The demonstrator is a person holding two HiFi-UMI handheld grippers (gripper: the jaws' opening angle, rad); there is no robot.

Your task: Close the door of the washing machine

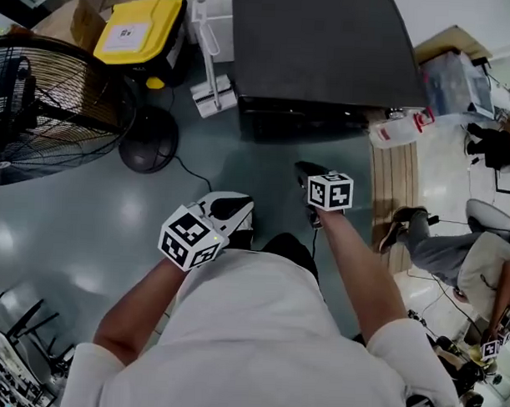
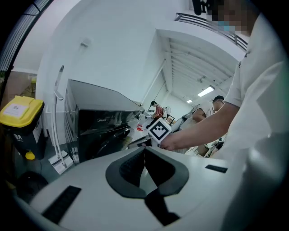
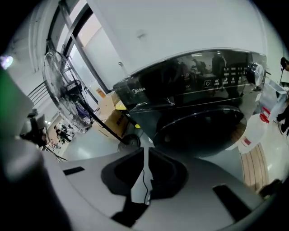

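Note:
The black front-loading washing machine (image 1: pixel 319 42) stands at the top of the head view, its front (image 1: pixel 308 121) facing me. In the right gripper view its round dark door (image 3: pixel 203 128) lies against the front below the control panel (image 3: pixel 226 74); I see no gap there. My right gripper (image 1: pixel 308 172) hangs a short way in front of the machine, touching nothing; a narrow slit shows between its jaws (image 3: pixel 146 151), with only floor and a cable behind. My left gripper (image 1: pixel 230 209) is held lower left, further from the machine (image 2: pixel 97 126), with its pads (image 2: pixel 144 151) together and empty.
A large floor fan (image 1: pixel 41 108) and its round base (image 1: pixel 149 140) stand at the left, a yellow-lidded bin (image 1: pixel 140 32) behind. A white floor tool (image 1: pixel 211 80) leans left of the machine. Right of it are a white jug (image 1: pixel 400 128), wooden boards (image 1: pixel 393 187) and a seated person (image 1: pixel 479 256).

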